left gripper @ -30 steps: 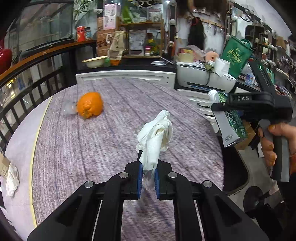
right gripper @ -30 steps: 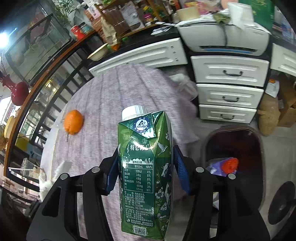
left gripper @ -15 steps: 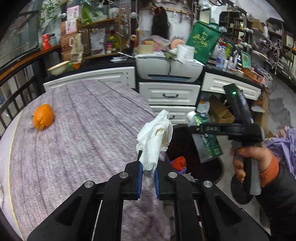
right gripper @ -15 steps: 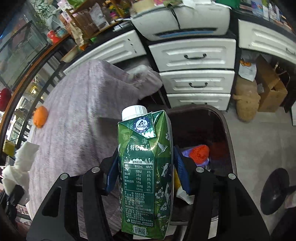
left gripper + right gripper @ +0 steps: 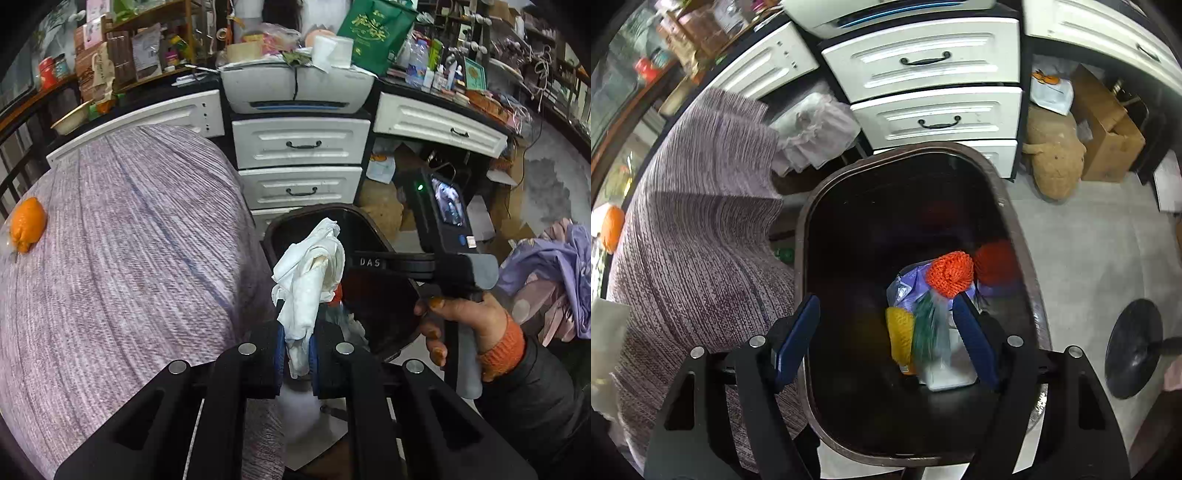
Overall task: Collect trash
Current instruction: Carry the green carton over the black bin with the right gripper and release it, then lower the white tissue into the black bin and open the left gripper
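Left wrist view, 9 o'clock: a round orange fruit (image 5: 27,224) rests on the lilac woven tablecloth (image 5: 122,251), well apart from both tools. At centre, the left gripper (image 5: 296,356) is clenched on a crumpled white paper tissue (image 5: 308,275); the tissue stands upright between the blue pads (image 5: 280,350) and its upper part lies in front of the dark oval trash bin (image 5: 373,295). At 3 o'clock, the person's right hand (image 5: 458,321) holds the handle of the black right-hand tool, which reaches across over the bin. At 12 o'clock, white drawers with dark handles (image 5: 299,147) stand behind the bin. Right wrist view, 9 o'clock: the same cloth (image 5: 698,251) covers the table edge, just beside the bin rim (image 5: 803,258). At centre, the right gripper (image 5: 886,338) is released, jaws spread wide, nothing between the blue pads (image 5: 798,338); it hangs directly above the bin opening. Inside the bin, a green and white milk carton (image 5: 932,343) appears blurred, lying beside a yellow mesh item (image 5: 899,334). Just above these, at 1 o'clock from the carton, an orange-red mesh ball (image 5: 950,273) sits on a pale purple wrapper (image 5: 908,290). At 4 o'clock, a black round chair base (image 5: 1134,347) stands on the grey floor (image 5: 1082,258)
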